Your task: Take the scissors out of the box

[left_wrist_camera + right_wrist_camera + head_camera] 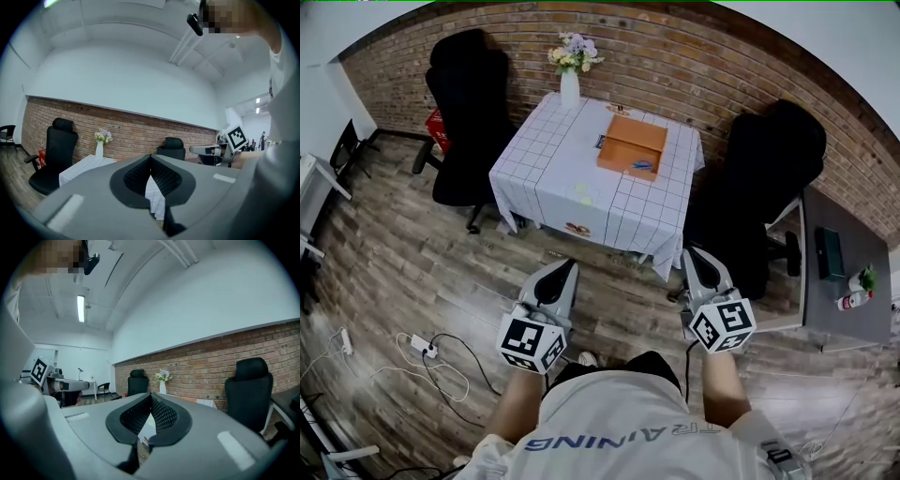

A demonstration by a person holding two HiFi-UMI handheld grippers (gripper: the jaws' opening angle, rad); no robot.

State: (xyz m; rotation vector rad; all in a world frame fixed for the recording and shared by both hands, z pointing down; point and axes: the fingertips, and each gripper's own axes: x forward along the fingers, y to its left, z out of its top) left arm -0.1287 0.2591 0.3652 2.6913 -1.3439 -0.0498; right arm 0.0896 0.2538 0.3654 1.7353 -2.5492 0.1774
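An open orange-brown box (pixel 631 147) lies on the white checked table (pixel 553 169) ahead of me. Blue-handled scissors (pixel 643 168) show at the box's near right corner. Both grippers hang over the wooden floor, well short of the table and pointing toward it. In the head view my left gripper (pixel 566 269) and right gripper (pixel 695 255) are side by side. In the left gripper view the left gripper (pixel 150 165) has its jaws meeting at the tips with nothing between them. The right gripper (pixel 151 401) is likewise shut and empty in its own view.
A white vase of flowers (pixel 570 86) stands at the table's far edge. Black office chairs flank the table at left (pixel 469 103) and right (pixel 769 178). A grey desk (pixel 853 281) stands at the right. A power strip with cables (pixel 424 345) lies on the floor at the left.
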